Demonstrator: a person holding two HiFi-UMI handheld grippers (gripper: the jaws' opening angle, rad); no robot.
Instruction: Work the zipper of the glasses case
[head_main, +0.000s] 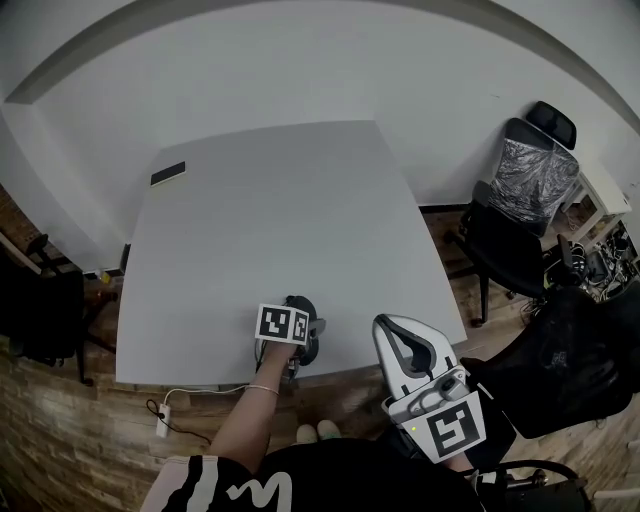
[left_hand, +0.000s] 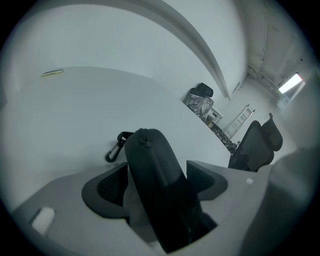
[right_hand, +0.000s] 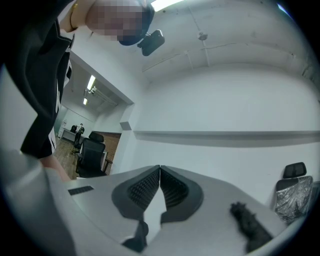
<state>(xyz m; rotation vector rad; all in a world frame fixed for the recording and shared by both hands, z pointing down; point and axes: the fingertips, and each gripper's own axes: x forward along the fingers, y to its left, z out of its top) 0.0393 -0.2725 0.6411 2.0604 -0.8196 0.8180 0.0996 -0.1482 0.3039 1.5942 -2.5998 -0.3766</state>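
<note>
The white table is wide and smooth. The dark glasses case lies at its near edge. The left gripper stands spread wide around the case and, as far as I can judge, does not press it. The right gripper, clenched on nothing, hangs off the table at the near right. A skewed closing could push the loose case over the edge, and its small clip could catch a jaw.

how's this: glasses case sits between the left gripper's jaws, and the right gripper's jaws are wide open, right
Not quite. The right gripper view shows the right gripper with its jaws closed together, nothing between them. The glasses case does sit between the jaws of the left gripper.
</note>
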